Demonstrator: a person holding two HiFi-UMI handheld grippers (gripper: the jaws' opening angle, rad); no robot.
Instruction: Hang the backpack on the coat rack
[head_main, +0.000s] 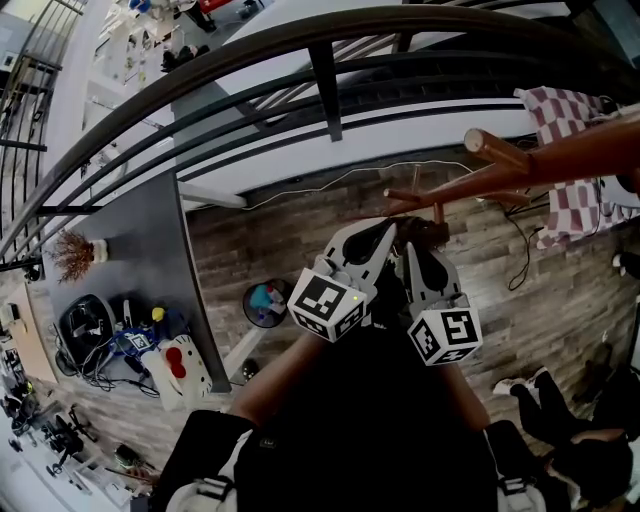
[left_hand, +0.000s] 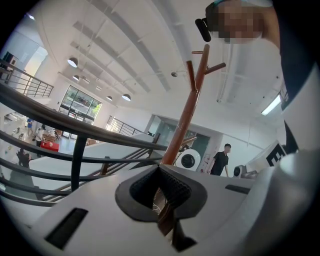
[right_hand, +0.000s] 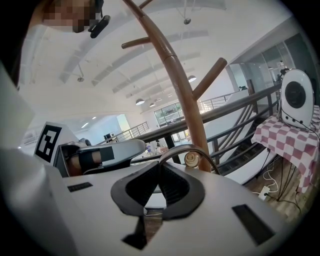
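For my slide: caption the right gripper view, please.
Right tool, shut on a grey loop, beside the coat rack.

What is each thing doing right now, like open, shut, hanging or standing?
Left gripper: jaws shut, nothing seen between.
Right gripper: jaws shut on the backpack's top loop.
Backpack: held up at the rack, not yet hanging alone.
Top loop: arching round a peg tip.
Coat rack: upright, upper pegs bare.
Checked cloth: draped over a table.
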